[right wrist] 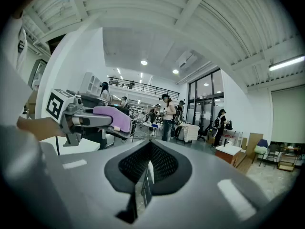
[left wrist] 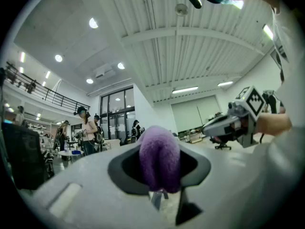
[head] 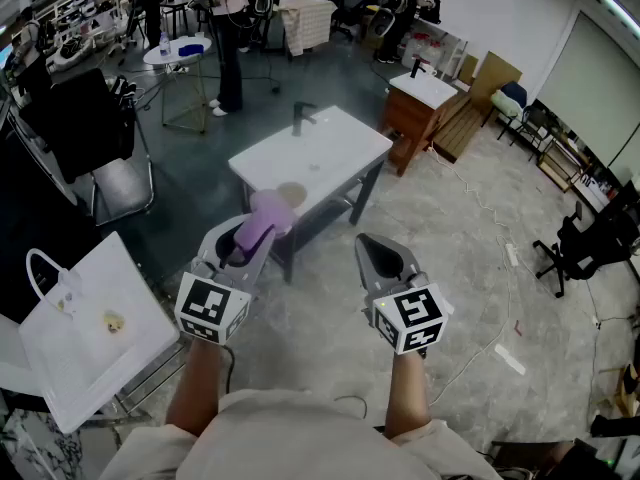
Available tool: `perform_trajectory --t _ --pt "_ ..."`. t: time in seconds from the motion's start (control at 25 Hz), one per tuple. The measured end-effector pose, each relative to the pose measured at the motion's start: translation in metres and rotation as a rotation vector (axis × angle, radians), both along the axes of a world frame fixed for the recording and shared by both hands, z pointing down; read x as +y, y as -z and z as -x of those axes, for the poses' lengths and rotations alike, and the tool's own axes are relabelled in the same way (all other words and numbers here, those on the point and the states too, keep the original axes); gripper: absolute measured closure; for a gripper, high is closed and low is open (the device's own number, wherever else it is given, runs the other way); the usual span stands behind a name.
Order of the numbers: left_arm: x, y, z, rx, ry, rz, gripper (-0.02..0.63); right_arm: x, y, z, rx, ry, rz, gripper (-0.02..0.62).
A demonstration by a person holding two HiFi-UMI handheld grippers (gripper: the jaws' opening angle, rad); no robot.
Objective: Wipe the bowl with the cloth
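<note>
Grey workshop floor lies under both claws, which hang in the air with no bench beneath them. Left claw is clamped on the cloth, a purple, fleecy wad that bulges out between the jaws and drapes back over the claw's top. Its long axis runs with the claw. Right claw is pressed together on nothing. Ahead of both, and lower, stands a white bench, its long side slanting from near left to far right. The bowl sits toward its near end, straight beyond the left claw's tip and off to the left of the right claw, so the cloth hand is the nearer one. It shows as a shallow tan round, partly hidden behind the cloth. Farther off, past a black tap, people stand.
</note>
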State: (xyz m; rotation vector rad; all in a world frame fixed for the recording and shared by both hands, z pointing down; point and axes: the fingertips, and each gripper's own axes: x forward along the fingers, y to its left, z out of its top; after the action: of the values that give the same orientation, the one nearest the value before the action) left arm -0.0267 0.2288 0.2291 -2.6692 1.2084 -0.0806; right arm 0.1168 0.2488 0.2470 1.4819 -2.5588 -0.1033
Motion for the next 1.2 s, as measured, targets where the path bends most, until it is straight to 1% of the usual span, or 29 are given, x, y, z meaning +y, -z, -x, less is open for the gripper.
perform_trajectory --t 0.12,0.24,0.36,0.48,0.6,0.72,0.84,1.0,1.12,1.2 --pt "-0.001 -0.006 -0.006 -0.042 0.024 -0.017 0.491 -0.002 0.0 -0.01 -0.012 0.007 -0.005 0.592" --pt "-0.001 -0.005 -0.018 -0.048 0.022 -0.019 0.491 -0.002 0.003 -0.017 -0.029 0.044 -0.016 0.592" --pt "0.003 -0.006 -0.031 -0.061 0.019 -0.021 0.491 -0.002 0.0 -0.025 -0.004 0.064 -0.015 0.592" --pt "0.011 -0.013 -0.041 -0.057 0.026 -0.011 0.491 -0.001 -0.008 -0.035 0.01 0.065 0.0 0.592" --pt "0.02 -0.026 -0.045 -0.046 0.039 0.017 0.491 0.0 -0.018 -0.044 0.006 0.062 0.017 0.592" --pt "0.018 -0.034 -0.049 -0.042 0.062 0.038 0.489 -0.005 -0.026 -0.052 0.004 0.071 0.042 0.591" --pt "0.011 -0.037 -0.052 -0.045 0.072 0.039 0.489 -0.009 -0.032 -0.054 -0.012 0.09 0.063 0.592" --pt "-0.008 -0.042 -0.051 -0.05 0.082 0.044 0.489 -0.021 -0.034 -0.048 -0.048 0.129 0.074 0.592" --pt "-0.027 -0.049 -0.055 -0.046 0.078 0.057 0.489 -0.036 -0.043 -0.045 -0.056 0.163 0.107 0.592" --pt "-0.045 -0.056 -0.052 -0.042 0.08 0.065 0.489 -0.052 -0.049 -0.042 -0.06 0.164 0.121 0.592"
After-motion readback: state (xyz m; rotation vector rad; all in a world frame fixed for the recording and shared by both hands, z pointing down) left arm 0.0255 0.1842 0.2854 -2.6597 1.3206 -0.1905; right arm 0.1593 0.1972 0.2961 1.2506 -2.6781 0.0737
